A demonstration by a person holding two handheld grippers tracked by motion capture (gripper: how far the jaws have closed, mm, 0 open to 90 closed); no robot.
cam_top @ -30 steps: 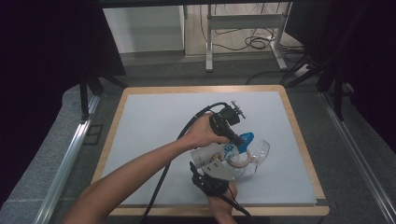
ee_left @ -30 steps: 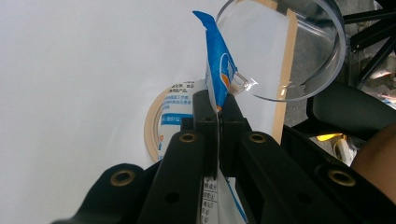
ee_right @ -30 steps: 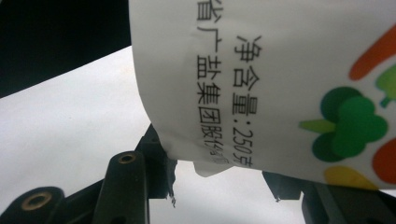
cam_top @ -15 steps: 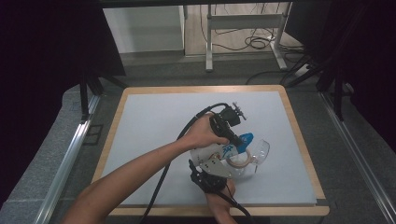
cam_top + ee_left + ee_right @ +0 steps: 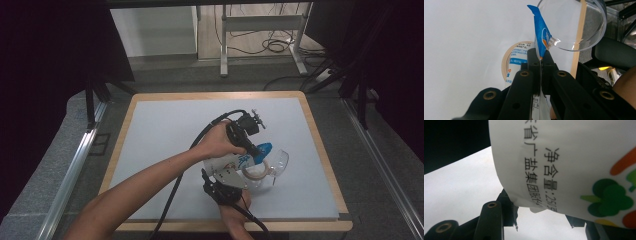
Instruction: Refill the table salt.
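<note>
The bag (image 5: 541,37), a soft white plastic pouch with printed text and a blue top corner, lies tipped toward the bench's right edge, nearer the front than the back. Its blue corner hangs at the rim of a clear, shallow, round bowl (image 5: 278,162), likely so the contents can pour in. The left hand-held gripper (image 5: 540,55) is clamped tight on the thin film just below that corner, steering the spout. The right hand-held gripper (image 5: 541,218), near the front edge, has the bag's crumpled lower end between half-closed jaws, seemingly to hold it up. Under the bag lies a tan tape roll (image 5: 507,61), flat on the bench (image 5: 165,130), a smooth pale sheet framed in light wood.
</note>
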